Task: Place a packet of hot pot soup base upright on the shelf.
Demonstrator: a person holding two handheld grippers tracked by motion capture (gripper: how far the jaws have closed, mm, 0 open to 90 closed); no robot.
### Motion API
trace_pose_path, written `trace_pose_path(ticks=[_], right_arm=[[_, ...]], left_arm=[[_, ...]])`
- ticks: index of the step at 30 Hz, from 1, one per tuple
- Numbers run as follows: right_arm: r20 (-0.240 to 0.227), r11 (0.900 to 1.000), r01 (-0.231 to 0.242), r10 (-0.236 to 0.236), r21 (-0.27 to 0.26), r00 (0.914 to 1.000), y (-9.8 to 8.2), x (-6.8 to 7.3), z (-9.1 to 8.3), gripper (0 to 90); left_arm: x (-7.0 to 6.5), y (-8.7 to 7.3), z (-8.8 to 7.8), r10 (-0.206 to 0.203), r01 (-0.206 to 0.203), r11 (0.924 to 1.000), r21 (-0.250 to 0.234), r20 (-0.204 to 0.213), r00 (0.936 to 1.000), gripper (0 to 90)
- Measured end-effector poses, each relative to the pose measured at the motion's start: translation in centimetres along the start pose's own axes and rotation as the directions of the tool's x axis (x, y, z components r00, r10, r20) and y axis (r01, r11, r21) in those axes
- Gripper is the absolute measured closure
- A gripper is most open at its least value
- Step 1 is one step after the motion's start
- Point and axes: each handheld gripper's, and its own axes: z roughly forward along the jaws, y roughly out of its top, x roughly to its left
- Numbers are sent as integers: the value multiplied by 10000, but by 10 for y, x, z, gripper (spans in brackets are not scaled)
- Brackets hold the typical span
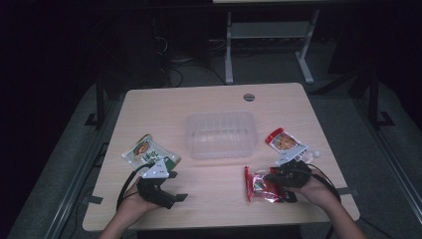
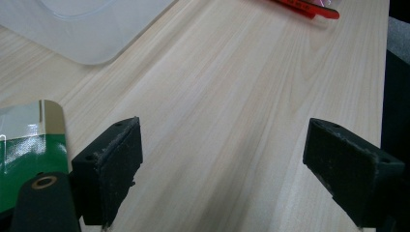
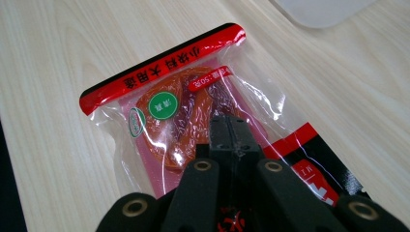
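Over on the left, the left tongs sit low on the bench with their jaws wide apart and nothing between them. Just past them lies a green pack, flat on the wood. In the left gripper view its green corner is right beside one jaw. In the middle stands a clear tub, well apart from both hands. Next comes the red pack, lying flat near the front edge. The right tongs are closed tight, and their tips rest on top of this red pack. Behind that hand lies one more red and white pack.
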Motion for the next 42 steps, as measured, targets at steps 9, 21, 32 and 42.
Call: trace_pose_path(ticks=[9,21,32,42], right_arm=[[-593,9993,349,-355,-112,9976,15,11,15,900],[-937,9877,1560,-1561,-78,9833,52,22,45,900],[-1109,9868,1560,-1600,-441,9809,61,22,47,900],[-904,9935,433,-529,-1054,9945,50,16,25,685]], left_arm=[[-1,0,1,12,-12,10000,-23,0,10000,136],[-3,2,4,120,-120,9999,2,122,9999,136],[-8,21,19,601,-574,9972,-470,575,9965,265],[-7,55,45,1356,-1339,9907,-226,1205,9834,743]])
